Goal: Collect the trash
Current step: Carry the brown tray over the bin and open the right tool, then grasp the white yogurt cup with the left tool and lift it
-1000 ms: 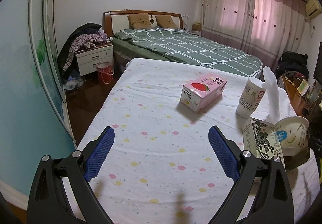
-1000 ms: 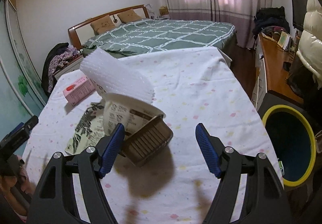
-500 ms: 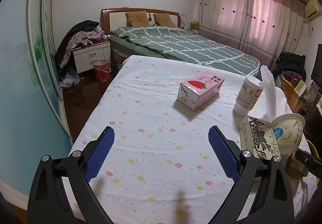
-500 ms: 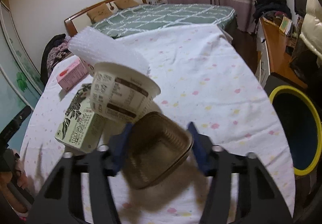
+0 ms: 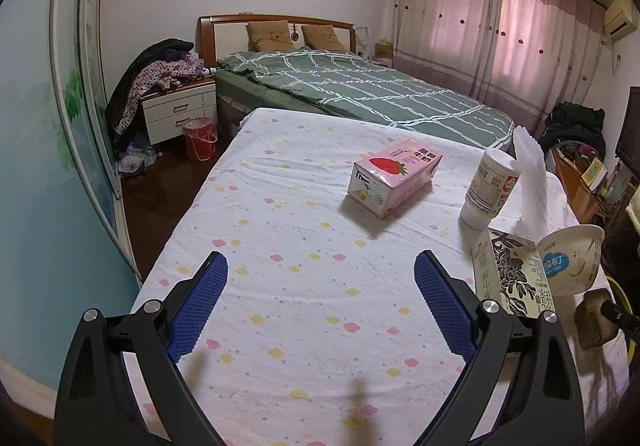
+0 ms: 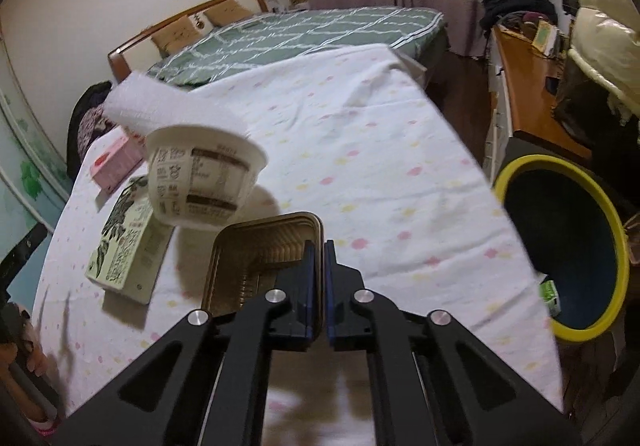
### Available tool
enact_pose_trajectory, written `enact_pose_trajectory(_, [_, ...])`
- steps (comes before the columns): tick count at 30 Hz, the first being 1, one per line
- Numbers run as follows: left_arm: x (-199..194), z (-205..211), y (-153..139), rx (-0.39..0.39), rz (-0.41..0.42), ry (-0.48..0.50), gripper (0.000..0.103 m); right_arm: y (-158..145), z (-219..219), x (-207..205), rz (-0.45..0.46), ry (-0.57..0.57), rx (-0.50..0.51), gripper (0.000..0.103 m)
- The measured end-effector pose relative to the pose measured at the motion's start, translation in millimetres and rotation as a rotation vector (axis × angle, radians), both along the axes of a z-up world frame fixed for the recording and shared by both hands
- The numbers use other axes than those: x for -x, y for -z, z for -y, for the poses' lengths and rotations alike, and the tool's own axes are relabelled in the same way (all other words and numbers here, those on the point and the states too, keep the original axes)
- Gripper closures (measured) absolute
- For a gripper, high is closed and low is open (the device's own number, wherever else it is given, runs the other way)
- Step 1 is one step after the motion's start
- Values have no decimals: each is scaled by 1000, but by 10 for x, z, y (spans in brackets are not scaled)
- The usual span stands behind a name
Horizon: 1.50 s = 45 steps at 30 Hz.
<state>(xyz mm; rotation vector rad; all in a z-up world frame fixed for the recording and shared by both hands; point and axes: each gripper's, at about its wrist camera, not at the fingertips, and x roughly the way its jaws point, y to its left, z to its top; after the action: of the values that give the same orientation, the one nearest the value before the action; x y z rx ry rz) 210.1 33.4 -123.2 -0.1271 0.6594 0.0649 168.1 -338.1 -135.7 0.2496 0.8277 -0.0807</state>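
Observation:
A brown plastic tray [image 6: 256, 258] lies on the flower-print table cover [image 6: 380, 173], beside a tilted white paper bowl [image 6: 204, 173]. My right gripper [image 6: 319, 246] has its jaws closing tight on the tray's right wall, which is pinched between the blue pads. A leaf-print carton [image 6: 128, 238], a pink strawberry milk carton [image 5: 394, 175], a white cup [image 5: 490, 185] and a white foam sheet [image 5: 530, 181] share the table. My left gripper [image 5: 321, 260] hovers open over bare cloth, well left of the trash, with nothing between its fingers.
A black bin with a yellow rim [image 6: 581, 330] stands on the floor off the table's right edge. A bed with a green checked cover [image 5: 360, 93] lies beyond the table. A wooden desk [image 6: 528, 93] runs along the right wall. A red bucket [image 5: 200, 137] sits by the nightstand.
My right gripper moved forward and down over the brown tray and its jaws went from wide apart to clamped on the tray's wall. The left gripper stayed put and open.

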Motion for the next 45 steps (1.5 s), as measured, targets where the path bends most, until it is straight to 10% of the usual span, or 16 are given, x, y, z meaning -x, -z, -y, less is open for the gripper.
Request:
enact_pose_trajectory(25, [-43,96,52,-28,-11,35,10,-3,1581,443,55,584,145,98])
enact_pose_trajectory(36, [26,333,-51,-30,-6,111,10,48,1731,494,34,651,115,98])
enact_pose_trajectory(40, [88,523,-165,-18,0,171,10,37,1728,520,35,679,136,57])
enact_pose_trajectory(45, [112,823,-255,-22,-1,242,10,-3,1677,548,59,681,157,49])
